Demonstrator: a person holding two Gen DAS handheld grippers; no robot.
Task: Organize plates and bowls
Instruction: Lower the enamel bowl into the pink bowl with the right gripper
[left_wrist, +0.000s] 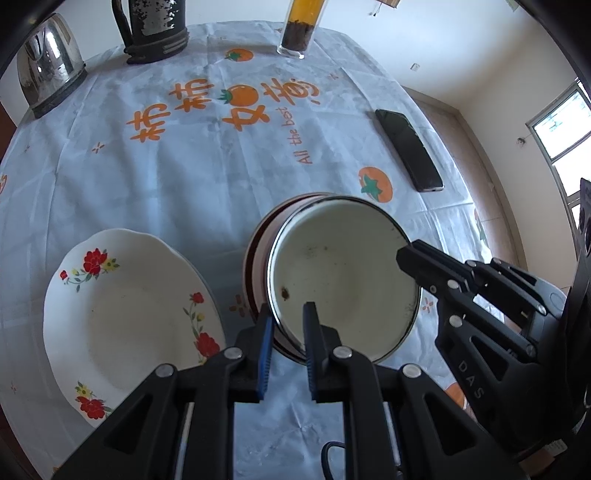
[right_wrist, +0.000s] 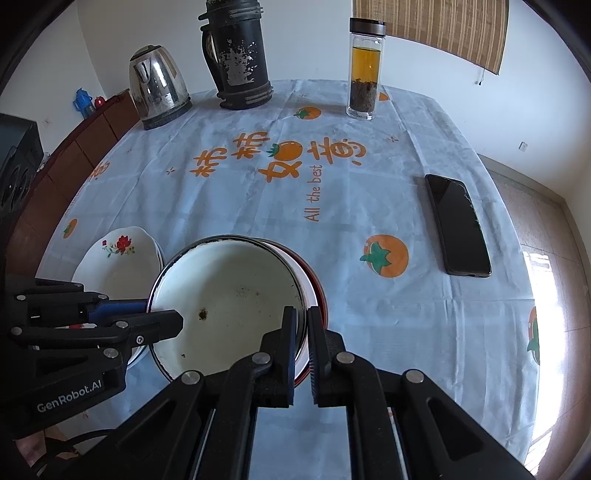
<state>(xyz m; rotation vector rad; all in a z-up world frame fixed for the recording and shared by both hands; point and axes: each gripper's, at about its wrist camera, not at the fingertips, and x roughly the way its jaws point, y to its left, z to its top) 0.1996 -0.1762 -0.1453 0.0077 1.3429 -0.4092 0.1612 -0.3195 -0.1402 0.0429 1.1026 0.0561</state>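
Sitting atop a red-rimmed bowl (right_wrist: 317, 284) on the table (right_wrist: 369, 192), the white enamel bowl (left_wrist: 343, 273) is gripped at opposite rims: left gripper (left_wrist: 287, 354) and right gripper (right_wrist: 302, 354) jaws both clenched on it. A floral plate (left_wrist: 122, 314) lies just beside; a phone (right_wrist: 458, 225) lies well apart.

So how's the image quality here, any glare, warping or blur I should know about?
Left wrist view: fisheye bends the table edge, the window is blown out, the enamel bowl is sharp. Right wrist view: same curvature, bright washout at the right edge, reflections on the kettle, the phone crisp.
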